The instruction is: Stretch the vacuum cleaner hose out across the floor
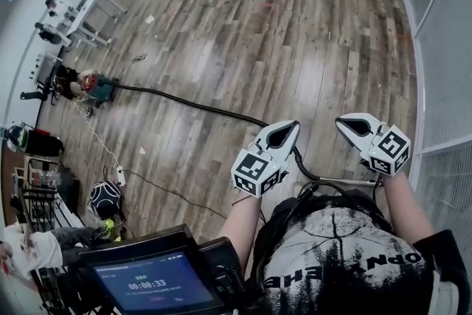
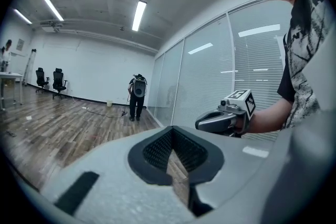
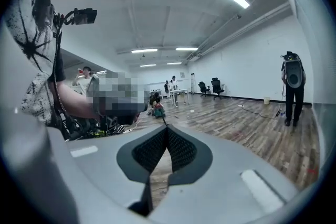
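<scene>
Holding left tool (image 1: 285, 132), right tool (image 1: 352, 124) pressed together, empty; screen (image 1: 151, 284) timer reads perhaps 00:00:33.

Black-printed white T-shirt (image 1: 346, 254) — pale grey left gripper (image 1: 285, 131), right gripper (image 1: 351, 123), black-and-white marker cubes (image 1: 254, 172)

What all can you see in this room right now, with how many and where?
vacuum cleaner hose: one, black, stretched across the wooden floor
vacuum cleaner: one, teal, floor at left, at the hose's far end
power strip: one, white, floor at lower left
office chairs: two, black, far end of room
bystander: one, dark clothes, standing near the glass wall
screen: one, blue display, bottom of head view
left gripper: one, white, shut, empty
right gripper: one, white, shut, empty
</scene>
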The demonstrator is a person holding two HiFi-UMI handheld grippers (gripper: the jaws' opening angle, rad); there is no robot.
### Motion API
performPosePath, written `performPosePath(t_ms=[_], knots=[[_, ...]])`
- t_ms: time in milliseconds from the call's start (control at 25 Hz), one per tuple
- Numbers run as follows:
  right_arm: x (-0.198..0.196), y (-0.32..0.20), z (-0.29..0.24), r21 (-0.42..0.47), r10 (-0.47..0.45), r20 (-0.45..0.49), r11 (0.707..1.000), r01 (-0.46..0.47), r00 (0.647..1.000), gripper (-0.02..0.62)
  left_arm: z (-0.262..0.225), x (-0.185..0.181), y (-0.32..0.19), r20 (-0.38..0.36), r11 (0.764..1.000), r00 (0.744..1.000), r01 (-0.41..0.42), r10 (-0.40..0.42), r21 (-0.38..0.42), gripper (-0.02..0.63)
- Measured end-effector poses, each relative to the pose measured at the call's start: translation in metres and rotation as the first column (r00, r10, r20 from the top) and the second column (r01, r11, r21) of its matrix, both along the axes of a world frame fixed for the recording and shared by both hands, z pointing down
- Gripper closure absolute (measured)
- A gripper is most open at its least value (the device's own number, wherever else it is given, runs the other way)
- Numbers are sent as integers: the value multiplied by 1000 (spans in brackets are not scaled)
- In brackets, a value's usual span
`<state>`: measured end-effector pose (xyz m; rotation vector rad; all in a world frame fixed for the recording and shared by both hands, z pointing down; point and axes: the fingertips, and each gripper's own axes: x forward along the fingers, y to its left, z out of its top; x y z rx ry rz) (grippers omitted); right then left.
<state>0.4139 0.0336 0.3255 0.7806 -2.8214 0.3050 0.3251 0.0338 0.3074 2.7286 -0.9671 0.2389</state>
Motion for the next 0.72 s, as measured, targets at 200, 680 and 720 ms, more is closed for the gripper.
performPosePath(t_ms=[200,680,720], knots=[[29,18,-16,38,-59,-2,998,59,998,589,-9,29,20,-27,998,998,62,-62,14,606],[71,20,-36,84,-107,-19,991,109,994,589,-26,78,33,-45,993,994,106,-104,45,606],[71,21,-37,92,-113,-18,989,114,993,589,-27,80,34,-44,993,993,107,-105,48,606]])
